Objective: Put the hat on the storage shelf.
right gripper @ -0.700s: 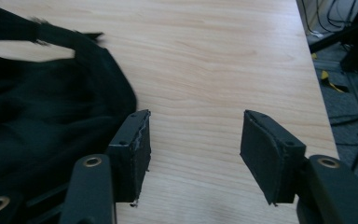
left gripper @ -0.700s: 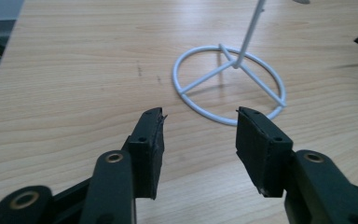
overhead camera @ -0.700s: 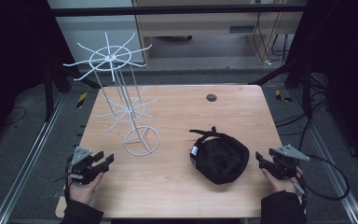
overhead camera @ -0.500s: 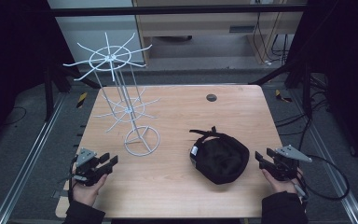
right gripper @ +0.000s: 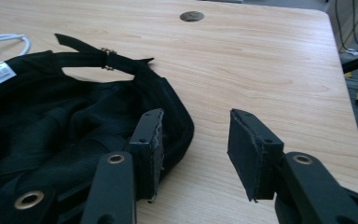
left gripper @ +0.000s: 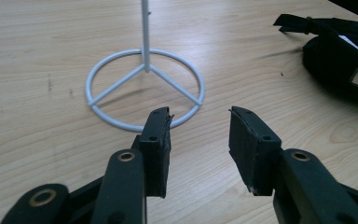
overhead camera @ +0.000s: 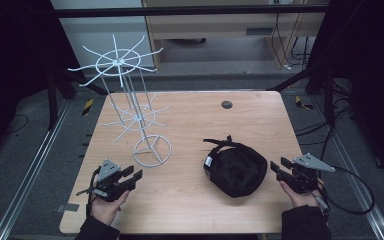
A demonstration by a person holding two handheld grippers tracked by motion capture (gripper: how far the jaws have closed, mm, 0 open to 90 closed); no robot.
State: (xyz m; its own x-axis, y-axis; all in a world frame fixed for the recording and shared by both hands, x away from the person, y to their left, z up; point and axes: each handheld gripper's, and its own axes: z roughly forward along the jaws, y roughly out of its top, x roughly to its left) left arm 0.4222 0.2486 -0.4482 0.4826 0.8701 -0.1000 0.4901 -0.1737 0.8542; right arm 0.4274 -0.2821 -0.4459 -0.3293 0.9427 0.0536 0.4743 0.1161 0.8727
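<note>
A black cap (overhead camera: 236, 169) lies upside down on the wooden table (overhead camera: 260, 125), right of centre, its strap (right gripper: 103, 59) toward the far side. A white wire display stand (overhead camera: 125, 107) rises at the left; its ring base (left gripper: 144, 88) rests on the wood. My left gripper (overhead camera: 134, 178) is open near the front left, just short of the ring base (overhead camera: 152, 150). My right gripper (overhead camera: 278, 169) is open beside the cap's right rim (right gripper: 179, 116), its left jaw over the cap's edge, nothing held.
A round dark grommet hole (overhead camera: 226, 104) sits near the table's far edge. Metal rails (overhead camera: 35, 165) run along the floor at the left, and cables (overhead camera: 350, 195) trail at the right. A cabinet (overhead camera: 220, 25) stands beyond the table.
The left gripper has moved right and slightly forward toward the stand's base. The right gripper has shifted a little toward the cap.
</note>
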